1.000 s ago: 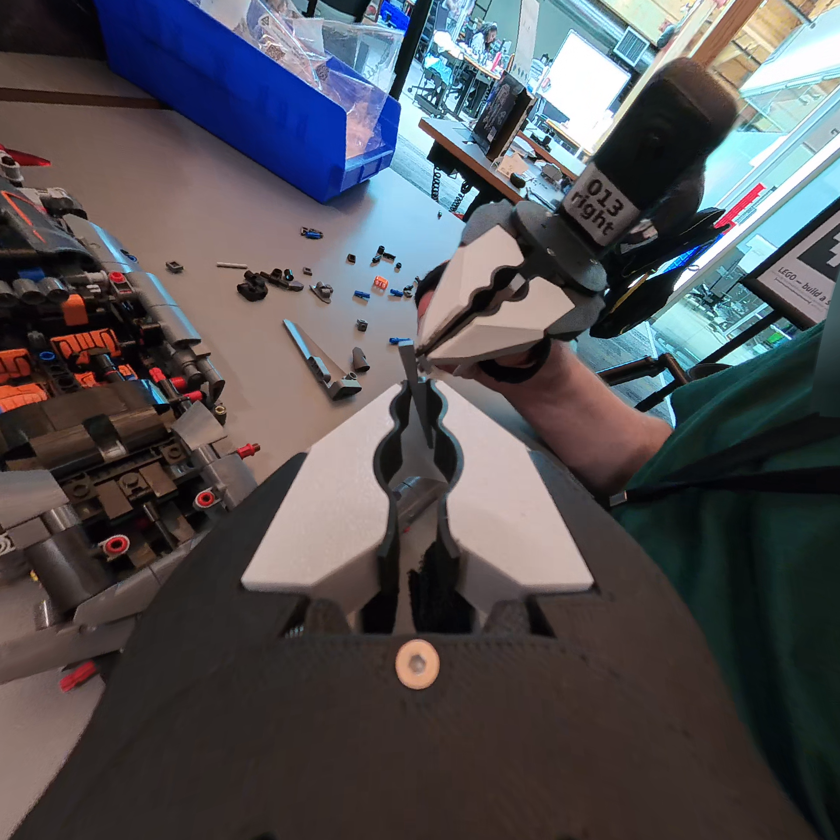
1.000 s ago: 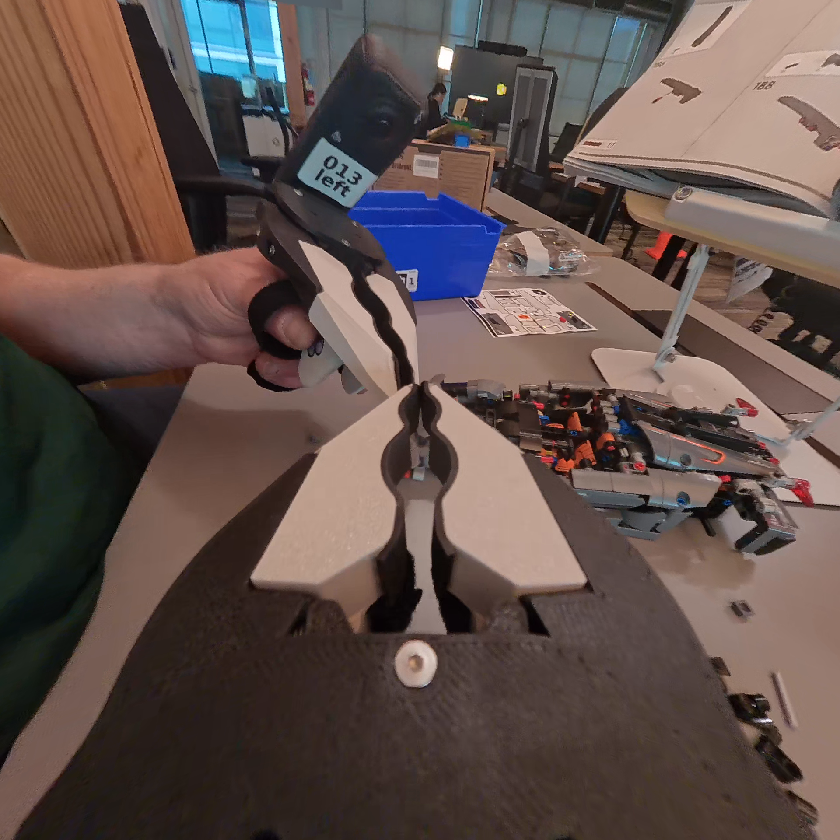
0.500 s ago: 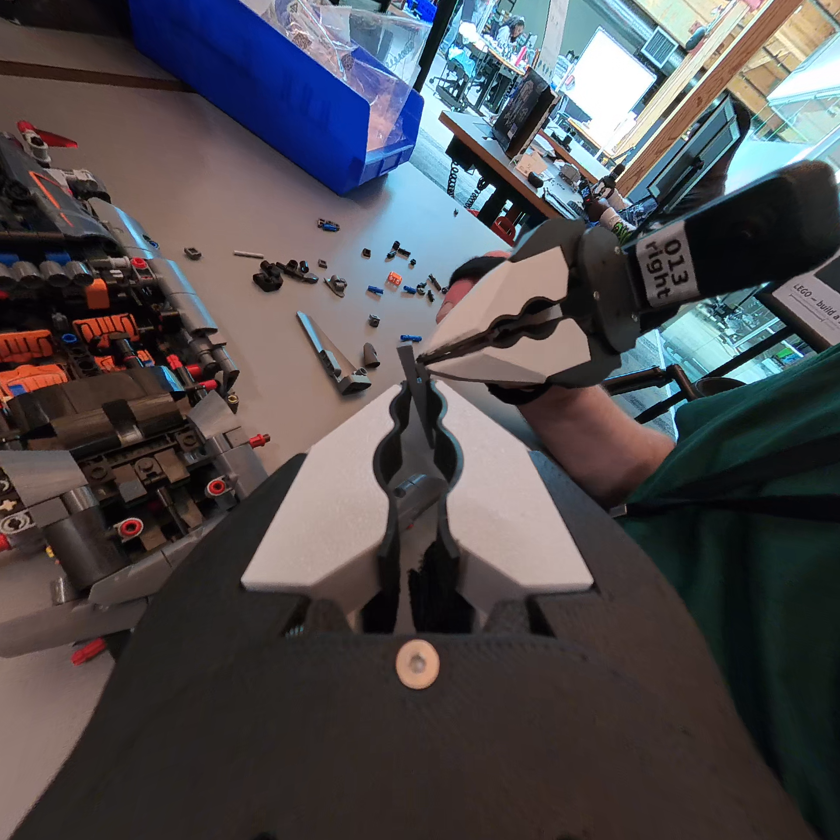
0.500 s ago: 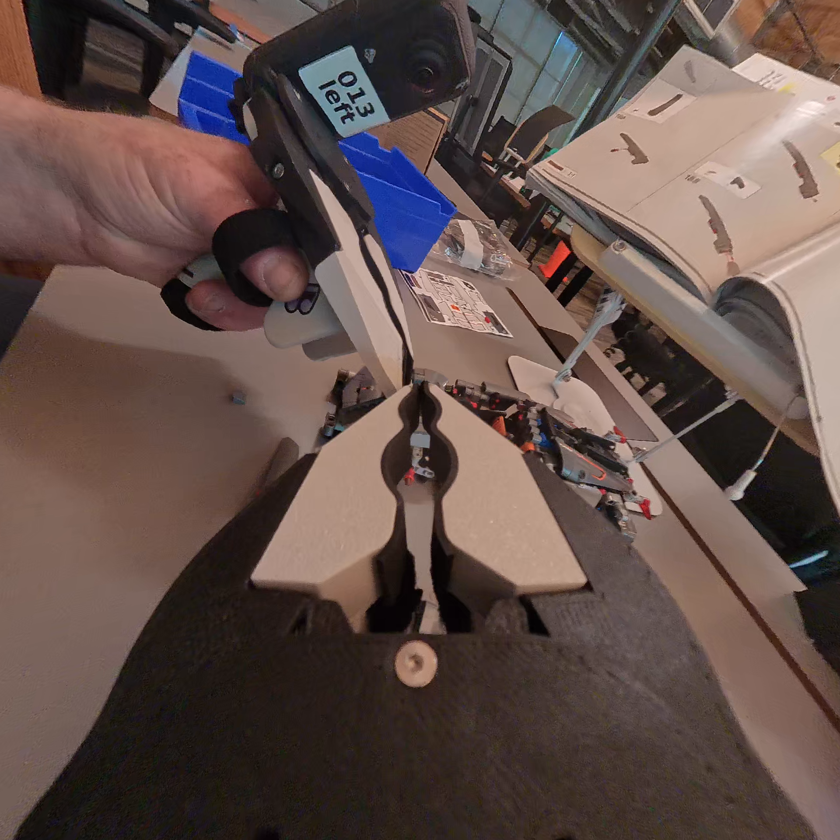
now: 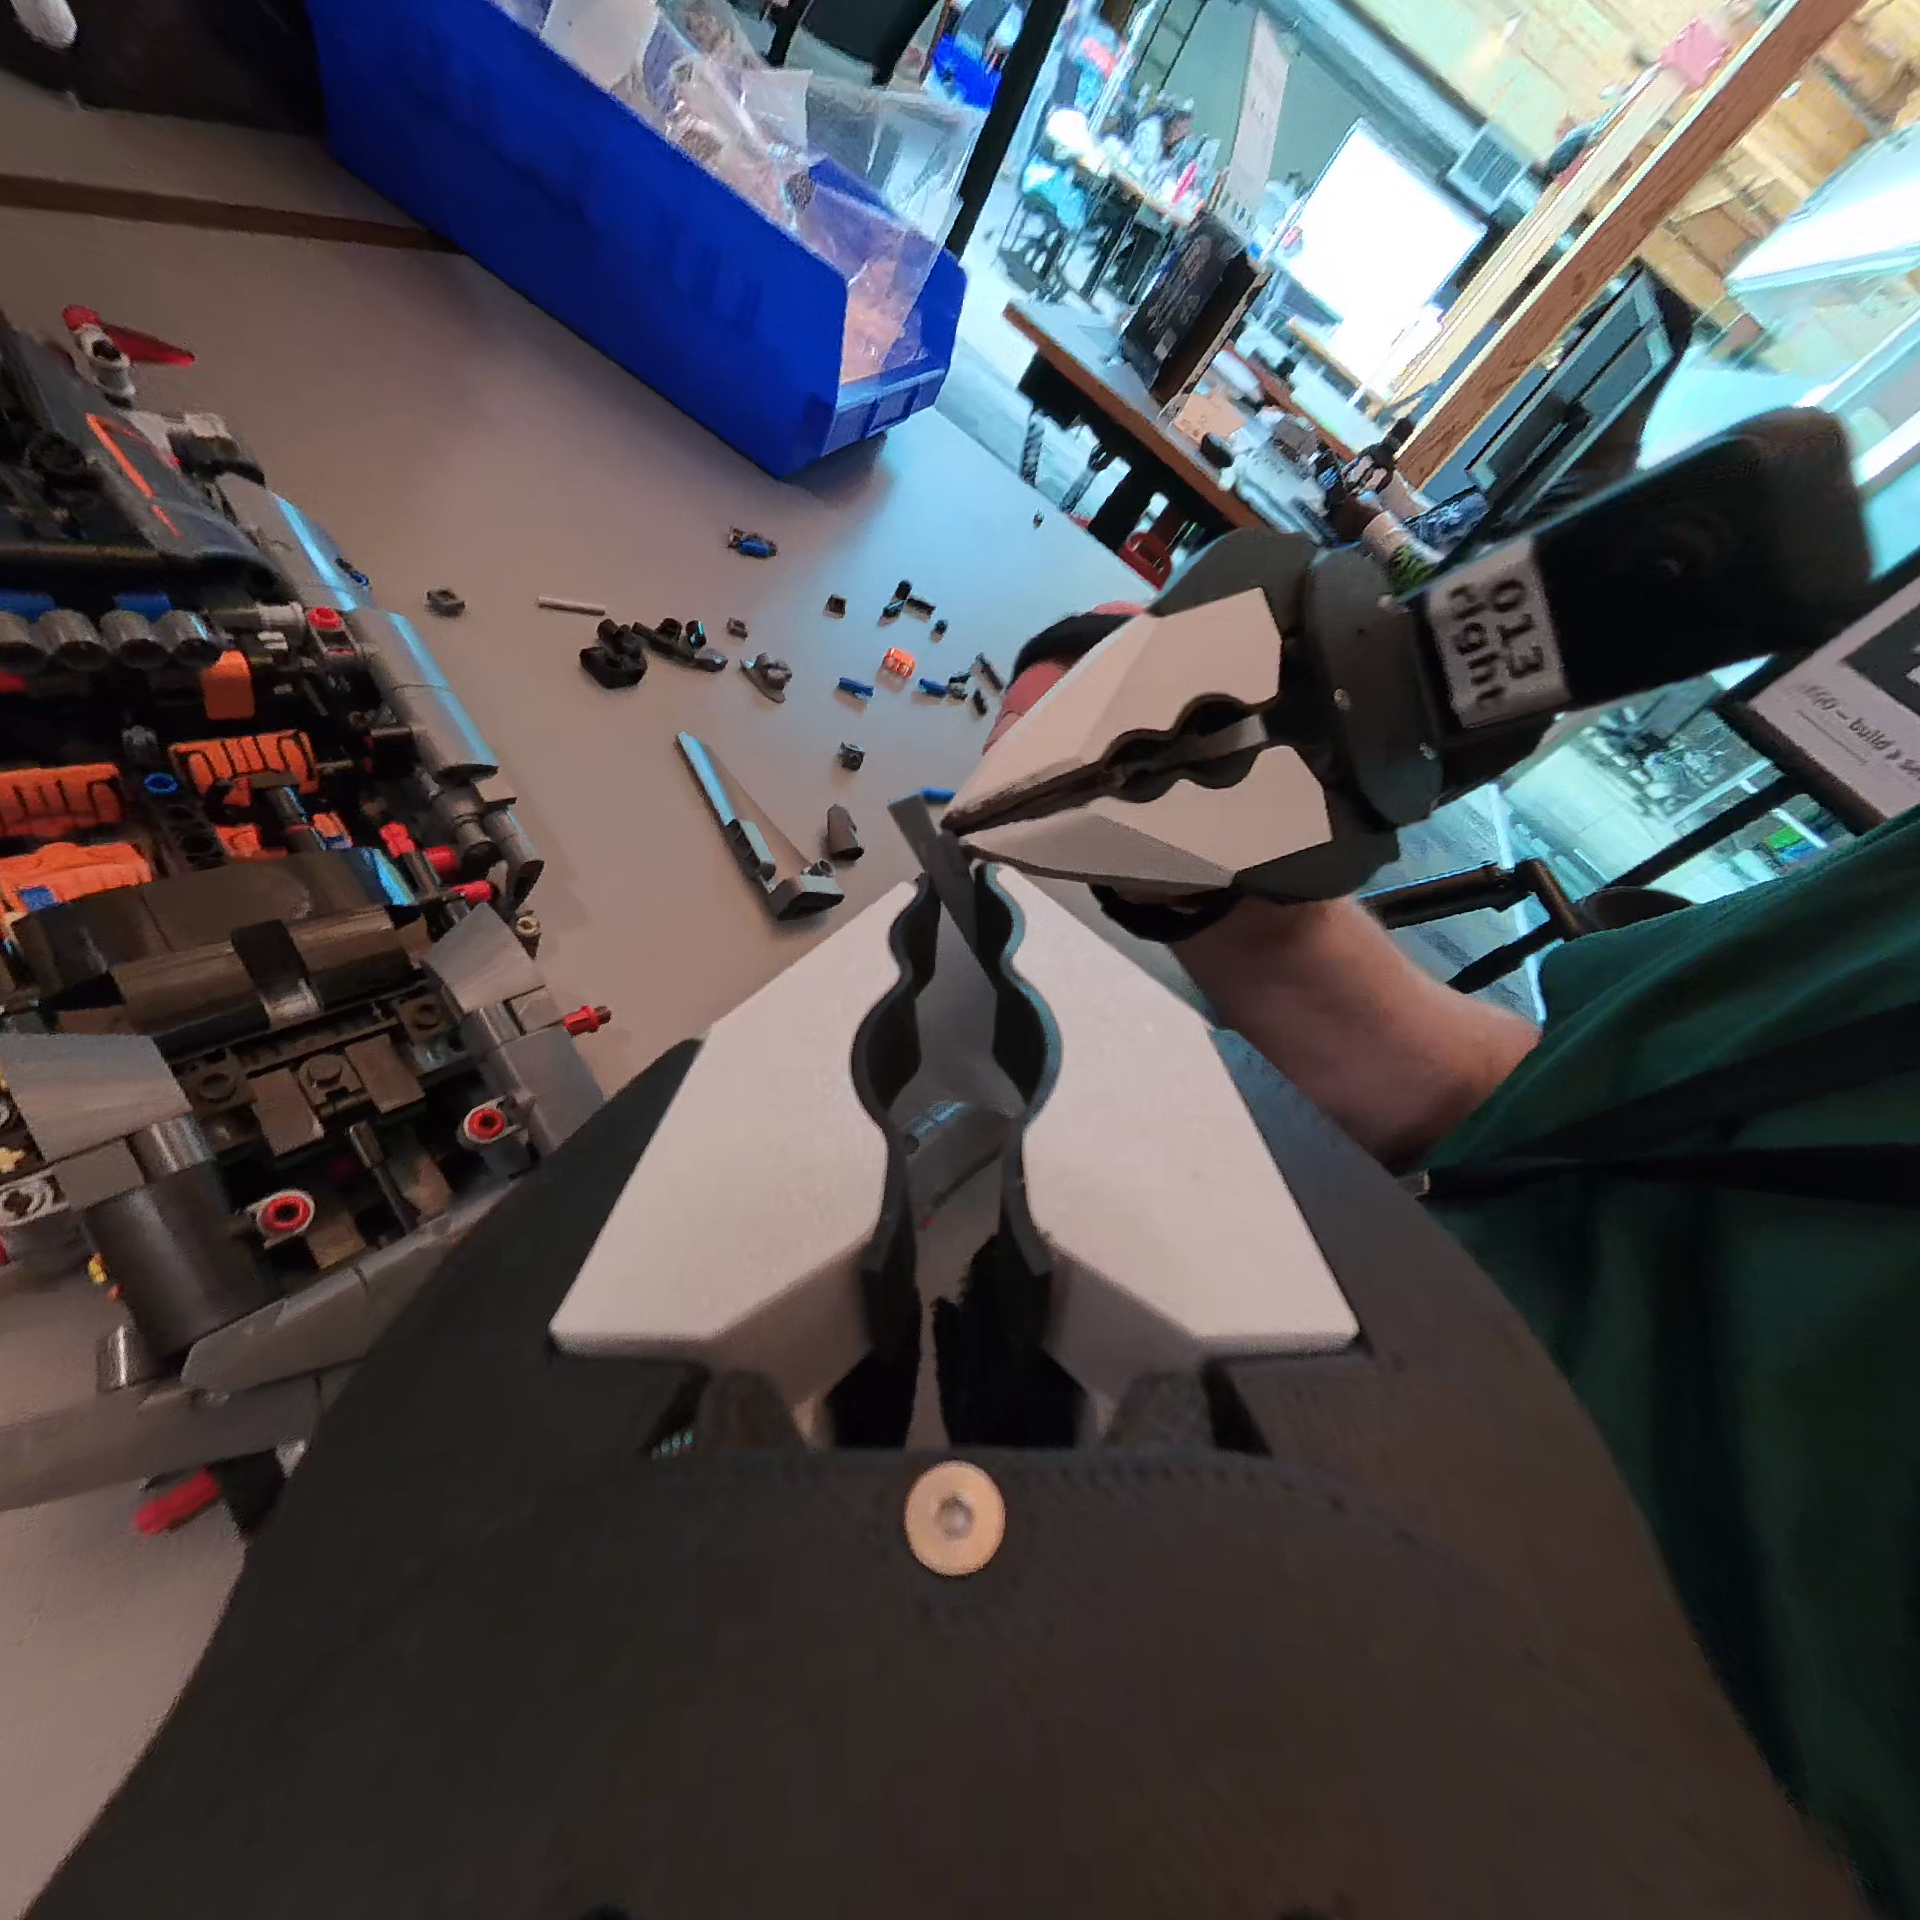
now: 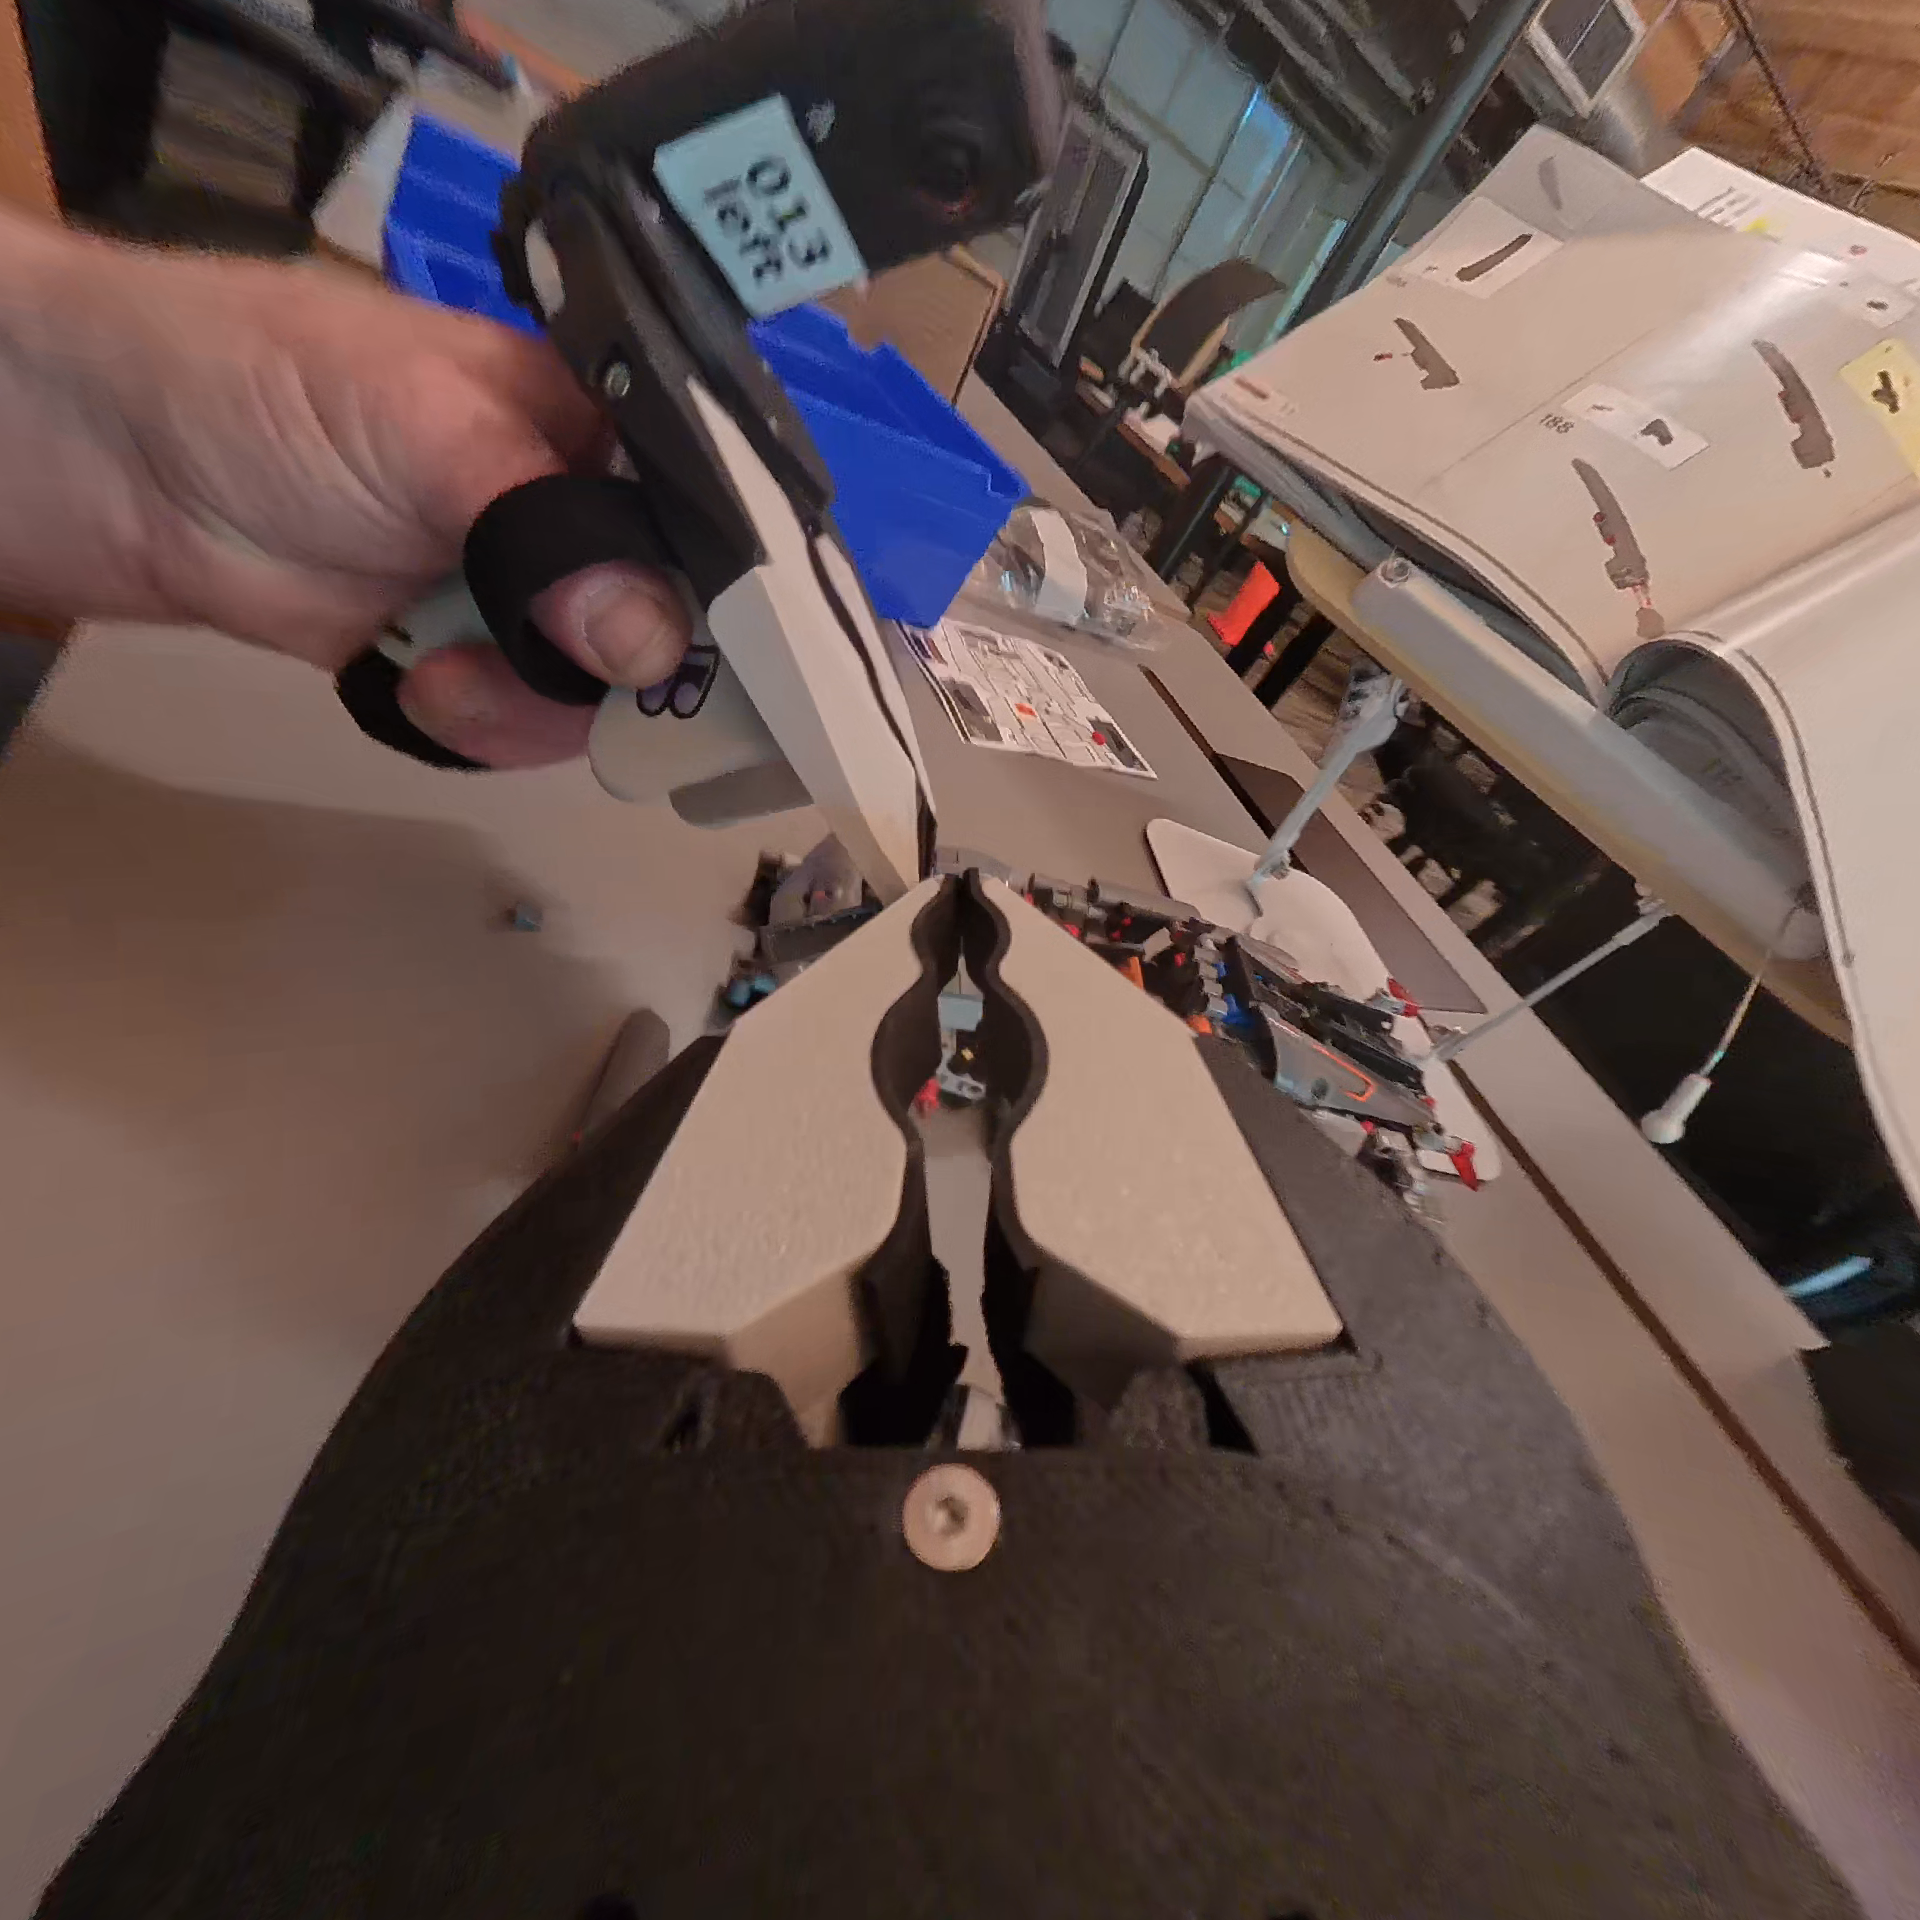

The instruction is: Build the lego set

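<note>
My left gripper (image 5: 951, 896) is shut on a slim dark grey lego piece (image 5: 938, 847) that sticks up past its tips. A silver-grey part (image 5: 948, 1132) of it shows deeper between the fingers. My right gripper (image 5: 961, 826) is shut, and its tips touch the top end of that piece from the right. I cannot tell whether it pinches anything. In the right wrist view my right gripper (image 6: 958, 885) is shut, and the left gripper (image 6: 920, 836) points down onto its tips. The half-built lego car (image 5: 208, 831) lies on the table to the left and also shows in the right wrist view (image 6: 1299, 997).
Several loose small lego parts and a long grey panel (image 5: 743, 805) lie on the grey table (image 5: 499, 468) past the grippers. A blue bin (image 5: 644, 239) with plastic bags stands at the back. An open instruction book (image 6: 1558, 364) sits on a stand, with a sticker sheet (image 6: 1029, 696) beside it. Left and right tips are no more than a few centimetres apart. From either gripper's tips it is about 40 cm to the open instruction book (image 6: 1558, 364).
The right gripper has swung from upright to nearly level, its tips staying at the piece's top. The left gripper has tilted more steeply downward. Both stay shut.
</note>
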A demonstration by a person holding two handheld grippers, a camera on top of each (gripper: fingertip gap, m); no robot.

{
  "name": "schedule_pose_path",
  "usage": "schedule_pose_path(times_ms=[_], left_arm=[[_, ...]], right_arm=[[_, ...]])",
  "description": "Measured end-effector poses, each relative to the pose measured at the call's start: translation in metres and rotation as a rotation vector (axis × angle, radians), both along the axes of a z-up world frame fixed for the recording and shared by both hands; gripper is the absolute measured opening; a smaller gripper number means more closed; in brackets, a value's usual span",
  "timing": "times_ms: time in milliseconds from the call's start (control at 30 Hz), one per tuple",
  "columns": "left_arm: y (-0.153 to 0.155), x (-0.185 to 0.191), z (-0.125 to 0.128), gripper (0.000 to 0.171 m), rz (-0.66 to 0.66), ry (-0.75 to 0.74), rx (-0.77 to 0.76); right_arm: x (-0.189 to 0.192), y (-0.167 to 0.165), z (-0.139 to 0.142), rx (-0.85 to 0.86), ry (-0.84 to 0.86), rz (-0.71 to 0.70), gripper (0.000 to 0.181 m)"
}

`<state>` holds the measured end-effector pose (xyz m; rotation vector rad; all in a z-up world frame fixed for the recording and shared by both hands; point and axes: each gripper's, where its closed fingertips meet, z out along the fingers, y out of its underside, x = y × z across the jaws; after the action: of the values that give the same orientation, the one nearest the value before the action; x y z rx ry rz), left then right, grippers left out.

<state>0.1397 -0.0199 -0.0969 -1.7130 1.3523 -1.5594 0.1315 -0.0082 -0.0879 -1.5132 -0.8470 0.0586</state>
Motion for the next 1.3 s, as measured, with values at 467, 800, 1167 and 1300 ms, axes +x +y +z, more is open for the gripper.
schedule_pose_path(times_ms=[467,800,1167,1300], left_arm=[[-0.007,0.006,0.024,0.005,-0.004,-0.141,0.054],[-0.014,0.007,0.034,0.004,-0.056,-0.202,-0.078],[-0.027,0.003,0.047,0.005,-0.164,-0.298,-0.279],[-0.03,0.003,0.051,0.005,-0.178,-0.327,-0.301]], right_arm=[[0.002,-0.01,0.031,0.043,0.23,0.072,0.001],[0.005,-0.015,0.038,0.054,0.289,0.109,0.0],[0.005,-0.024,0.046,0.052,0.373,0.197,0.0],[0.005,-0.027,0.051,0.049,0.422,0.228,0.0]])
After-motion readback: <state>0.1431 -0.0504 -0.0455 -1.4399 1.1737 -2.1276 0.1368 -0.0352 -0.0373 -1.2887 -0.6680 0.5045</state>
